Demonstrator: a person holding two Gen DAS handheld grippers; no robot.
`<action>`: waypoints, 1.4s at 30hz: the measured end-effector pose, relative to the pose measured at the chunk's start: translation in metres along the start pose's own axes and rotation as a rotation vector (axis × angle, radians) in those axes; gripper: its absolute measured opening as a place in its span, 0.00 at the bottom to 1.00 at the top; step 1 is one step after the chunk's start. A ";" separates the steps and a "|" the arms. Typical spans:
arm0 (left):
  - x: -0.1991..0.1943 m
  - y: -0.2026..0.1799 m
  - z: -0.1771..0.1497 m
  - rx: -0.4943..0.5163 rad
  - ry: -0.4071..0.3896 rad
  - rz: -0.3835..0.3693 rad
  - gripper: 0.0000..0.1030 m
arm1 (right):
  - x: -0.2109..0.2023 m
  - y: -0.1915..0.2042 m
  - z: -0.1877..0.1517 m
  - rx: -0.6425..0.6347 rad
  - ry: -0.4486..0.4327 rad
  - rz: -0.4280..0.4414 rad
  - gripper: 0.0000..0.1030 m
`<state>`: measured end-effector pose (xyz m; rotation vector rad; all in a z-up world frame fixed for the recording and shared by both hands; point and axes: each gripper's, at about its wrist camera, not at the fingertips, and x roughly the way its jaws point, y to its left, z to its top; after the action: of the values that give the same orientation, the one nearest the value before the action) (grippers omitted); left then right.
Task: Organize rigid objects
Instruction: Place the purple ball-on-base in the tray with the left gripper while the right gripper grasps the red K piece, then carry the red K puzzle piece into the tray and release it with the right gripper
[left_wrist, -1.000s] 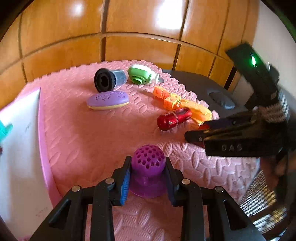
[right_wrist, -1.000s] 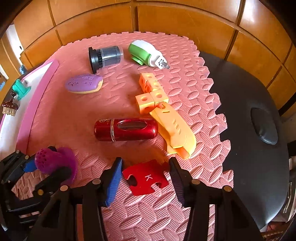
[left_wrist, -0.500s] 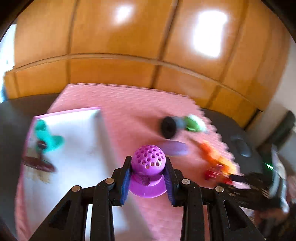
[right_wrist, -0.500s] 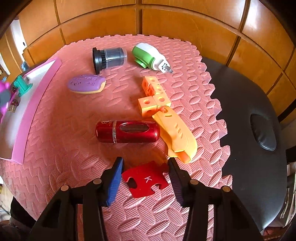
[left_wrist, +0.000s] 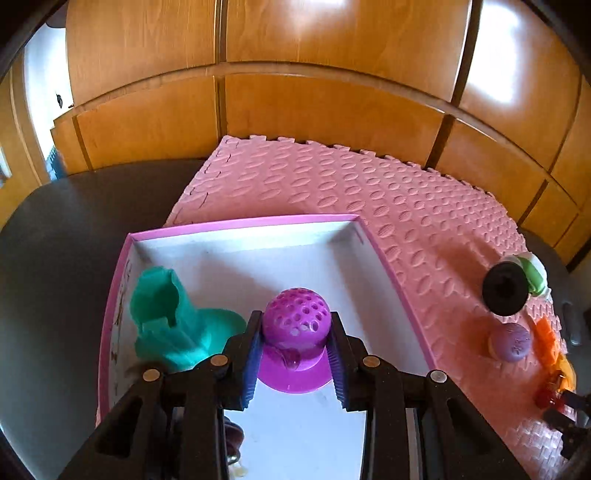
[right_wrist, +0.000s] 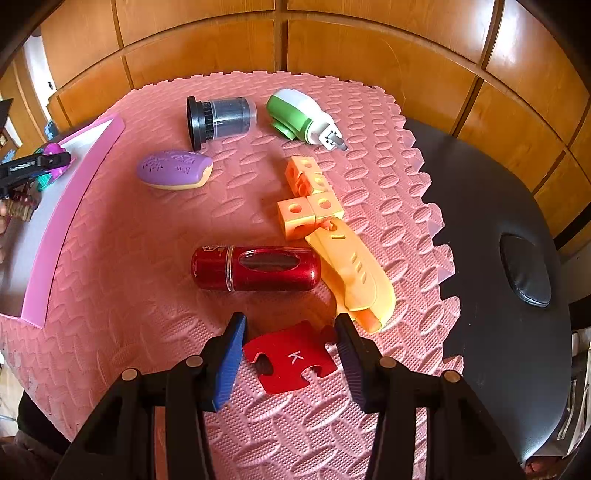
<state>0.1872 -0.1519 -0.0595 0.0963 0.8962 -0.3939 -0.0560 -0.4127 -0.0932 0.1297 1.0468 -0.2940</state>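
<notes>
My left gripper (left_wrist: 295, 332) is shut on a purple perforated dome toy (left_wrist: 295, 314) and holds it over the white tray with a pink rim (left_wrist: 243, 223). A teal plastic piece (left_wrist: 173, 321) lies in the tray to the toy's left. From the right wrist view the left gripper (right_wrist: 37, 162) and the purple toy (right_wrist: 51, 149) show at the far left, above the tray (right_wrist: 74, 192). My right gripper (right_wrist: 290, 319) points down at the pink foam mat (right_wrist: 129, 277), its blue pads against both sides of a flat red puzzle piece (right_wrist: 291, 358) marked K.
Just beyond the puzzle piece lie a red cylinder (right_wrist: 255, 267) and a yellow-orange shell (right_wrist: 351, 273). Farther back are orange cubes (right_wrist: 306, 199), a purple oval (right_wrist: 173, 170), a black-grey cylinder (right_wrist: 221, 118) and a green-white plug (right_wrist: 299, 118). The black table (right_wrist: 498, 206) extends right; wooden panels stand behind.
The left gripper has carried the purple toy leftward off the mat to above the tray. The right gripper stayed put, its jaws drawing in onto the red puzzle piece.
</notes>
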 end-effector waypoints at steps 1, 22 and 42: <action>-0.002 0.000 0.001 0.004 -0.010 0.004 0.33 | 0.001 0.000 0.001 -0.001 0.000 0.000 0.47; -0.090 -0.025 -0.067 0.013 -0.066 -0.012 0.52 | 0.000 0.001 0.001 0.000 -0.005 -0.005 0.48; -0.110 -0.019 -0.104 -0.022 -0.063 0.019 0.65 | -0.002 0.007 -0.001 -0.032 -0.022 -0.034 0.47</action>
<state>0.0422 -0.1118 -0.0379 0.0716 0.8369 -0.3672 -0.0556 -0.4057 -0.0925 0.0801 1.0321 -0.3090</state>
